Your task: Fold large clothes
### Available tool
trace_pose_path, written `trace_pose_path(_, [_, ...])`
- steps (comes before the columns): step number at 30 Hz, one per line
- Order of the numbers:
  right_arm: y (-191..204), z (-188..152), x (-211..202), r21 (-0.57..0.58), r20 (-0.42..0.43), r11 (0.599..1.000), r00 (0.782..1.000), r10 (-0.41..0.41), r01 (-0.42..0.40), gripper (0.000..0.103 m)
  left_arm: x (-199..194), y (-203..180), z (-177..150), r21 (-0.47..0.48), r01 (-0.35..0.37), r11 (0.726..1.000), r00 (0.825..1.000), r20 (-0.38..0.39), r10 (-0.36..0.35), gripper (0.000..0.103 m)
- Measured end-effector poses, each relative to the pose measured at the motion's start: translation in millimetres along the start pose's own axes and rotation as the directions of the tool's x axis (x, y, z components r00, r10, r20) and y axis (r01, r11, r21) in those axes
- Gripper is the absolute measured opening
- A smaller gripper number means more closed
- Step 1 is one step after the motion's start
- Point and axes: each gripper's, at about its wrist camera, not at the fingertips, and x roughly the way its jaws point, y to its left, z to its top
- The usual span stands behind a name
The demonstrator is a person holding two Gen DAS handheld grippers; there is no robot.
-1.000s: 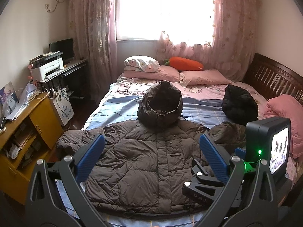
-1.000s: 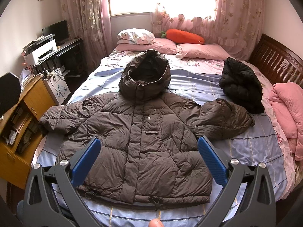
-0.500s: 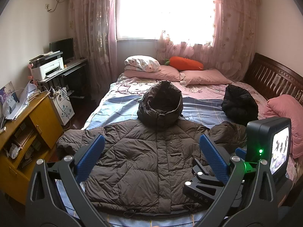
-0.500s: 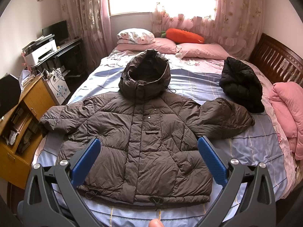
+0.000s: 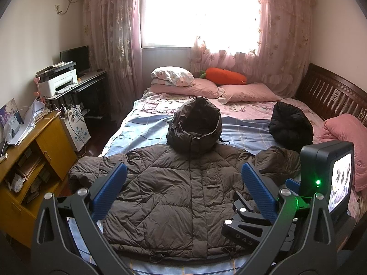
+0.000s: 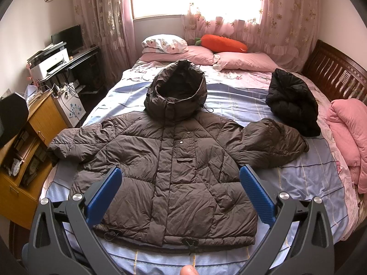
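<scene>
A large brown hooded puffer jacket [image 6: 174,160] lies front-up and spread flat on the bed, sleeves out to both sides, hood [image 6: 176,94] toward the pillows; it also shows in the left wrist view [image 5: 179,194]. My right gripper [image 6: 181,183] is open and empty, held above the jacket's lower half. My left gripper [image 5: 183,183] is open and empty, above the jacket's hem. The right gripper's body [image 5: 325,178] shows at the right of the left wrist view.
A folded black jacket [image 6: 291,103] lies on the bed's right side by a pink quilt [image 6: 346,133]. Pillows [image 6: 229,57] and a carrot plush [image 6: 222,43] are at the far end. A wooden cabinet [image 6: 25,151] stands left of the bed, and a desk with a printer [image 6: 48,64] beyond it.
</scene>
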Motion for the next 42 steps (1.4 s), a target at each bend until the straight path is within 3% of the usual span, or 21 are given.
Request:
trace_pose_path(17, [-2, 3, 0, 0.000, -0.008, 1.000, 1.000, -0.003, 0.003, 0.102, 1, 0, -1, 0.002, -0.002, 1.000, 1.000, -0.004, 0.002, 0.101])
trace_pose_path(21, [-8, -13, 22, -0.060, -0.017, 0.996, 0.997, -0.069, 0.068, 0.102, 10, 15, -6, -0.018, -0.021, 1.000, 1.000, -0.023, 0.021, 0.101])
trace_pose_path(24, [-51, -41, 63, -0.035, -0.103, 0.994, 0.989, -0.108, 0.105, 0.102, 35, 35, -11, -0.060, -0.034, 0.998, 0.995, -0.093, 0.028, 0.101])
trace_pose_path(26, [-99, -68, 98, 0.007, -0.205, 0.990, 0.969, -0.139, 0.143, 0.102, 59, 44, -17, -0.072, -0.043, 0.997, 0.987, -0.158, 0.031, 0.101])
trace_pose_path(28, [-148, -99, 132, 0.105, -0.339, 0.977, 0.931, -0.139, 0.184, 0.102, 88, 47, -29, -0.061, -0.062, 0.996, 0.976, -0.215, 0.047, 0.101])
trace_pose_path(29, [-174, -116, 152, 0.191, -0.424, 0.963, 0.901, -0.091, 0.187, 0.102, 106, 47, -38, -0.045, -0.075, 0.996, 0.965, -0.256, 0.061, 0.101])
trace_pose_path(31, [-209, -143, 177, 0.347, -0.494, 0.924, 0.869, 0.033, 0.162, 0.102, 138, 45, -57, -0.020, -0.082, 0.996, 0.936, -0.344, 0.070, 0.101])
trace_pose_path(33, [-225, -164, 191, 0.420, -0.523, 0.892, 0.848, 0.086, 0.169, 0.102, 166, 41, -80, -0.025, -0.061, 0.998, 0.901, -0.432, 0.044, 0.101])
trace_pose_path(36, [-222, -186, 213, 0.495, -0.530, 0.864, 0.819, 0.218, 0.090, 0.102, 190, 30, -105, -0.030, -0.032, 0.999, 0.849, -0.528, 0.012, 0.101])
trace_pose_path(38, [-212, -188, 222, 0.470, -0.566, 0.877, 0.796, 0.214, 0.098, 0.102, 193, 20, -113, -0.013, -0.010, 1.000, 0.844, -0.536, 0.002, 0.101])
trace_pose_path(40, [-202, -191, 233, 0.439, -0.589, 0.892, 0.784, 0.194, 0.109, 0.089, 187, 14, -113, 0.016, -0.007, 1.000, 0.856, -0.516, 0.014, 0.101])
trace_pose_path(42, [-195, -195, 239, 0.461, -0.580, 0.884, 0.782, 0.229, 0.083, 0.041, 181, 10, -109, 0.027, -0.001, 1.000, 0.868, -0.496, 0.014, 0.101])
